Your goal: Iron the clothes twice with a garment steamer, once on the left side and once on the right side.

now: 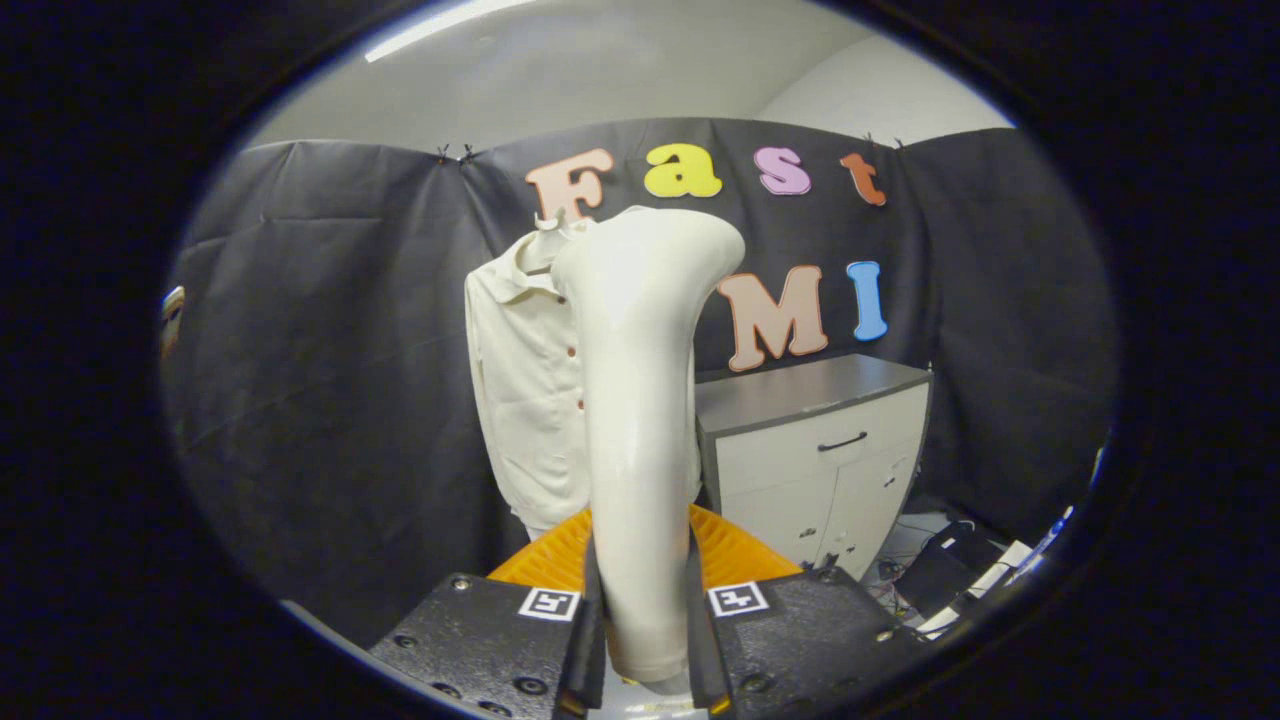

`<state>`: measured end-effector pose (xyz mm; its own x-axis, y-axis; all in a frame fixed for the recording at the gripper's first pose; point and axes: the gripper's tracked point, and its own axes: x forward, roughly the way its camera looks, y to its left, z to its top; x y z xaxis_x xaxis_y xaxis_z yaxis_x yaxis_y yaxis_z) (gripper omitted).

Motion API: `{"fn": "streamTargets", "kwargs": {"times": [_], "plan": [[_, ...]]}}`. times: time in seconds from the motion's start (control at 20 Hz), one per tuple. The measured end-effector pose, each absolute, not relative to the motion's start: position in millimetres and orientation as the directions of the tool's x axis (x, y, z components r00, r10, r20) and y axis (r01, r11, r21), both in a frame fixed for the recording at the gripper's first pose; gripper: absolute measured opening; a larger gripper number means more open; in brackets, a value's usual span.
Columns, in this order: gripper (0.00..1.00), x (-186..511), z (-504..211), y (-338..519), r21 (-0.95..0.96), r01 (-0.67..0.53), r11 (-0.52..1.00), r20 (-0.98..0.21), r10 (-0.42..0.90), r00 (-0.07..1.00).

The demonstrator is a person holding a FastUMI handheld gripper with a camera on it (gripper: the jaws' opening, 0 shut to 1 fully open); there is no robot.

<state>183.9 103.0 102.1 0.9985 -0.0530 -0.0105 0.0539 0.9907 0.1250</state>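
I have the gripper (640, 640) clenched on the garment steamer (640, 400), its long axis running upright toward twelve o'clock from the jaws, while the shirt (525, 400) hangs beyond it at about eleven, beside the grey cabinet (820, 440).

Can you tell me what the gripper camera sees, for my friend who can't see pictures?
The gripper is shut on a cream garment steamer, held upright between its fingers. Beyond it a cream shirt hangs on the black cloth wall, beside a white cabinet.
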Motion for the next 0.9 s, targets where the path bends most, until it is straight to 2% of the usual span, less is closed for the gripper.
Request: {"fn": "streamTargets", "kwargs": {"times": [0.35,0.9], "plan": [[0.33,150.0,106.8,59.4,0.114,0.044,0.992,0.032,-0.048,0.998],[0.32,120.7,102.6,26.4,0.158,0.062,0.985,0.013,-0.065,0.998]]}}
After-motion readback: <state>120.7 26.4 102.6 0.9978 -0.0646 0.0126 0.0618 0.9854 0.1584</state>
